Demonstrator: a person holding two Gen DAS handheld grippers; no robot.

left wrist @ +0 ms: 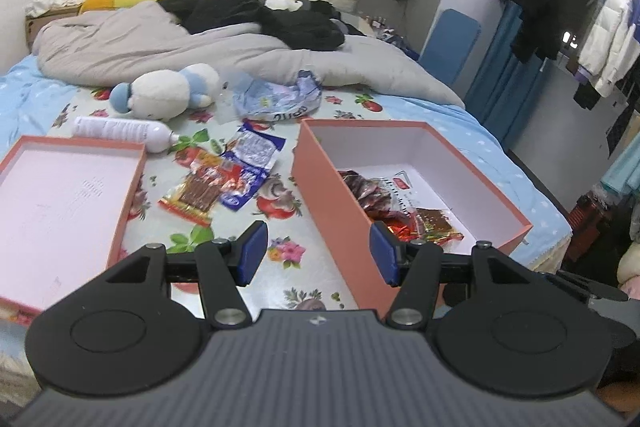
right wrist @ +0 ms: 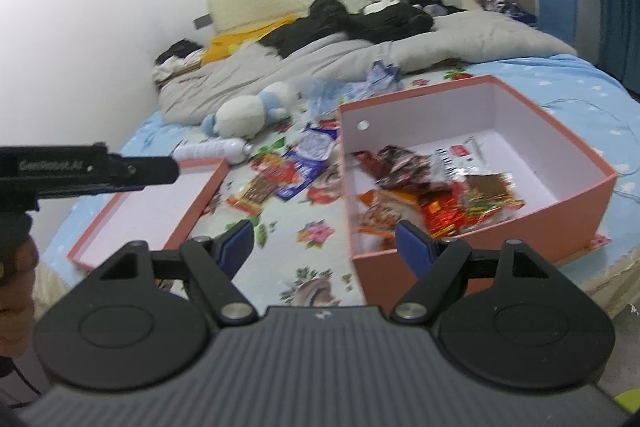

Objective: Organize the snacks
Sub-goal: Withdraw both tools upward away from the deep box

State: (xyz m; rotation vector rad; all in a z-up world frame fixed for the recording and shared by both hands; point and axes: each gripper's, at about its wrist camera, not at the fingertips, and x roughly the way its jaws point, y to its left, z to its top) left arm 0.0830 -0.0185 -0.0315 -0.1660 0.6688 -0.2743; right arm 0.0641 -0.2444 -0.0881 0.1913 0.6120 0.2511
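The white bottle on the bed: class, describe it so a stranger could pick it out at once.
Start at the shallow pink box lid on the floral sheet. Just beyond its far edge, in front of the white-and-blue plush toy, lies the white bottle. It is the only smooth cylinder there; the nearby snack packets are flat.

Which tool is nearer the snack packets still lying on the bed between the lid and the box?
Left, as far as I can judge. The left tool, open and empty, points at the bedsheet just short of the loose packets. The right tool, also open, sits further right, at the box corner.

Salmon-pink box [left wrist: 332, 183], floral sheet [left wrist: 288, 251]
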